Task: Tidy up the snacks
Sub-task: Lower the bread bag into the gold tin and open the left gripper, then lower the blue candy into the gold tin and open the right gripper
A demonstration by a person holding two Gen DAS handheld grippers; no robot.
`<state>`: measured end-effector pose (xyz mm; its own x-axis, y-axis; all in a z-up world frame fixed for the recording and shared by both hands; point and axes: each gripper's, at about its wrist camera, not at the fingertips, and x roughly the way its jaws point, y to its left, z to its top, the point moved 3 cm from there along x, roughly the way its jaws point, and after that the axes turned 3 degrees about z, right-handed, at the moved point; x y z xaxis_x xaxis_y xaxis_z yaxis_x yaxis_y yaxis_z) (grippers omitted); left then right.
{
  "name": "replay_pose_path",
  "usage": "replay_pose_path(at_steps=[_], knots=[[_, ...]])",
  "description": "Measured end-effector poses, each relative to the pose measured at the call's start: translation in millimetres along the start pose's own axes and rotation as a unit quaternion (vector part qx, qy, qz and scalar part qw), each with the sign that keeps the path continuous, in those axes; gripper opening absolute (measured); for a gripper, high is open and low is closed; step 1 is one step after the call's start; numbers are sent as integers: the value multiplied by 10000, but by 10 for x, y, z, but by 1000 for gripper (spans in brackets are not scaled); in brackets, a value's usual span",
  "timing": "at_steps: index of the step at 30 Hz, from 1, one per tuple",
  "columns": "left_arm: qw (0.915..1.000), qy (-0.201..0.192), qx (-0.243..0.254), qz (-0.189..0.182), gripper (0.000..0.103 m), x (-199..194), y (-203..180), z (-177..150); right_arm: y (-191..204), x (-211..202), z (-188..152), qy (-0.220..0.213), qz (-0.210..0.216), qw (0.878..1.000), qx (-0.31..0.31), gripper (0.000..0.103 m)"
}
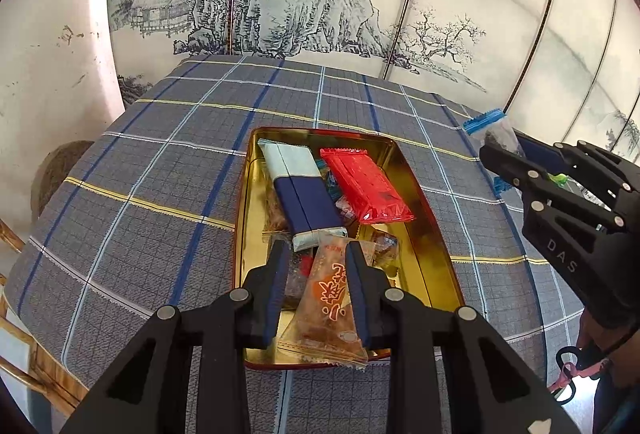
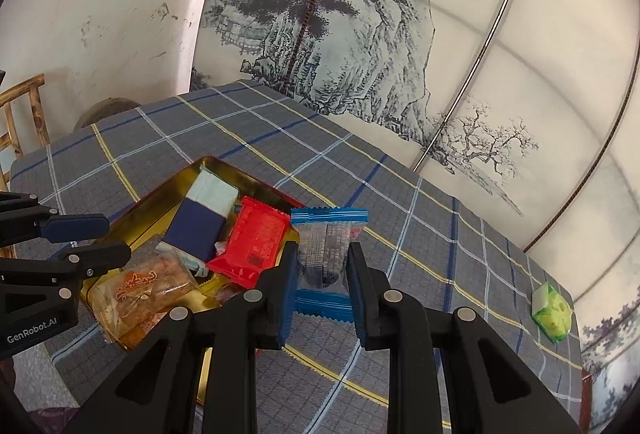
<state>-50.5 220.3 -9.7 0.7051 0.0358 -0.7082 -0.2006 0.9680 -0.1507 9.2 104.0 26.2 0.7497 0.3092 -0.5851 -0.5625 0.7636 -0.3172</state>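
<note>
A gold tin tray sits on the plaid tablecloth and holds several snacks: a navy and pale blue pack, a red pack and small wrapped pieces. My left gripper is shut on an orange pastry packet over the tray's near end. My right gripper is shut on a clear packet with blue ends, held above the cloth just right of the tray.
A green wrapped snack lies near the table's right edge. A painted screen stands behind the table. A wooden chair and a round brown object are at the left. Pink-handled scissors hang at the right.
</note>
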Motion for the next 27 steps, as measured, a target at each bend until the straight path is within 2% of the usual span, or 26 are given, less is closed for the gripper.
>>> replay_pose_path(at_steps=[27], knots=[[9989,-209,-267,316,29,-6,364,-16,352,308,109,244,311,9990,-204,25]])
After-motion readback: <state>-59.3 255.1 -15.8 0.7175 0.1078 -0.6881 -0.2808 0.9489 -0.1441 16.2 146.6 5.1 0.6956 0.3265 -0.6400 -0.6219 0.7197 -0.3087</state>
